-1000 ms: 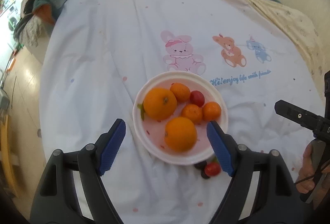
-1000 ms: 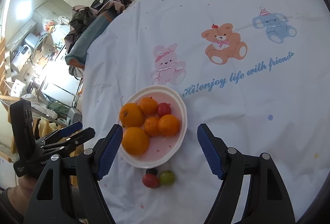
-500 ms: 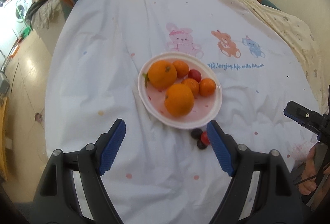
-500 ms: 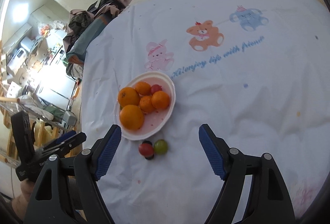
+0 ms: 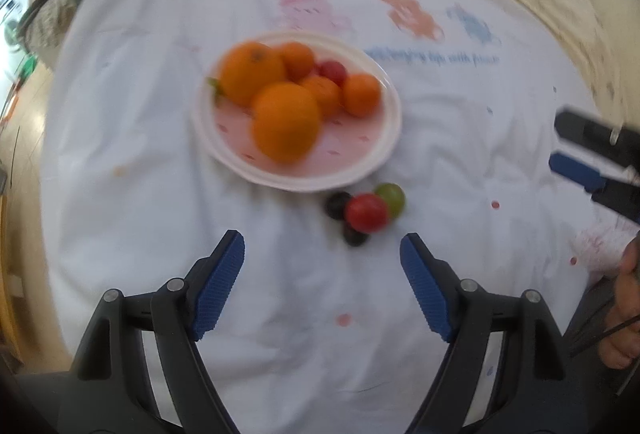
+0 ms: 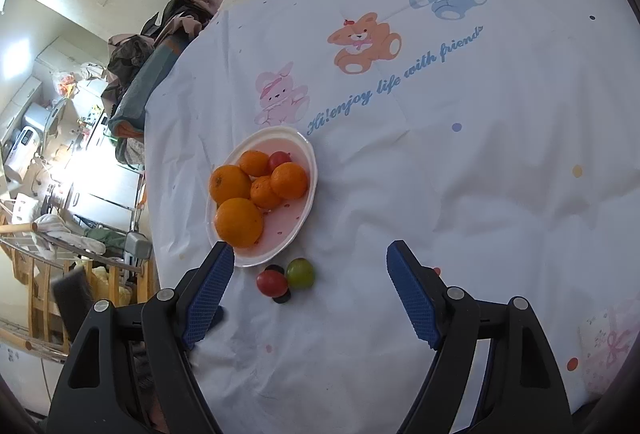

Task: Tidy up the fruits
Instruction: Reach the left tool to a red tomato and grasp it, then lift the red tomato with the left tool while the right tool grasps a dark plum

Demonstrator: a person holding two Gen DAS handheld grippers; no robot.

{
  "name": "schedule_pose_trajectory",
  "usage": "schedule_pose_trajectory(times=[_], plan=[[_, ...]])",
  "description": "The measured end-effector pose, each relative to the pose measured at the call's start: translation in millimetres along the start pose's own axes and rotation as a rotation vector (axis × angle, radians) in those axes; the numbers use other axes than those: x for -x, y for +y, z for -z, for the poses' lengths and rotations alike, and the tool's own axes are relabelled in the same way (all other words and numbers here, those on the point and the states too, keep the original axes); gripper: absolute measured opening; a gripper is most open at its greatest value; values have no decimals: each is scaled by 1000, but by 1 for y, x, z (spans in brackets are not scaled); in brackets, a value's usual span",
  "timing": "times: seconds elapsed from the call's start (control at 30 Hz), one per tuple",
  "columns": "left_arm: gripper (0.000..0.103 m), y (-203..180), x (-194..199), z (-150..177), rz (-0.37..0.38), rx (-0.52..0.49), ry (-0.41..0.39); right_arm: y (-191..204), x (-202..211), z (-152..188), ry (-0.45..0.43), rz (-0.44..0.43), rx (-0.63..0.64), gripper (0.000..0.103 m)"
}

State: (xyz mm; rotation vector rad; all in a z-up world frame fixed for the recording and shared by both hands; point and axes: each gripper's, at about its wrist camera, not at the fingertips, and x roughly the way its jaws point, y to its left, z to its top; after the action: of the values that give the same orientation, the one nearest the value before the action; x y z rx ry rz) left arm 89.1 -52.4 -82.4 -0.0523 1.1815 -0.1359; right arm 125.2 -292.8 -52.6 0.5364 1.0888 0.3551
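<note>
A white plate [image 5: 384, 158] [image 6: 308, 158] on the white printed sheet holds several oranges [image 5: 286, 122] [image 6: 239, 223] and a red fruit [image 5: 333, 71] [image 6: 279, 159]. Beside the plate's near rim lie a red fruit [image 5: 366, 212] [image 6: 272, 283], a green one [image 5: 391, 196] [image 6: 301, 273] and two dark ones [image 5: 337, 205] [image 6: 282, 299]. My left gripper [image 5: 322, 260] is open and empty, just short of these loose fruits. My right gripper [image 6: 308, 270] is open and empty, its fingers either side of them, above the sheet. It shows in the left wrist view [image 5: 576, 146] at the right edge.
The sheet [image 6: 460, 174] has cartoon animal prints and covers a bed. A pile of clothes [image 6: 160, 46] lies at its far left corner. Beyond the bed's left edge is a room with furniture and a drying rack [image 6: 52, 246].
Both grippers have drawn back from the plate and then come lower and closer to the loose fruits. The left wrist view is now blurred by motion. The fruits have not moved.
</note>
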Motion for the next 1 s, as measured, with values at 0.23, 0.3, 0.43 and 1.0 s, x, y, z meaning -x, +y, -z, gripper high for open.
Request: schedule_pose_trajectory(times=[0.23, 0.3, 0.43, 1.0], plan=[[49, -36, -31, -12, -8, -73, 13, -15, 6, -4, -6, -30, -70, 81], [47, -37, -40, -15, -10, -74, 30, -20, 6, -4, -4, -30, -83, 81], [47, -39, -52, -17, -3, -65, 59, -26, 7, -6, 1, -46, -111, 81], [29, -22, 24, -14, 18, -123, -6, -12, 4, -5, 15, -58, -63, 81]])
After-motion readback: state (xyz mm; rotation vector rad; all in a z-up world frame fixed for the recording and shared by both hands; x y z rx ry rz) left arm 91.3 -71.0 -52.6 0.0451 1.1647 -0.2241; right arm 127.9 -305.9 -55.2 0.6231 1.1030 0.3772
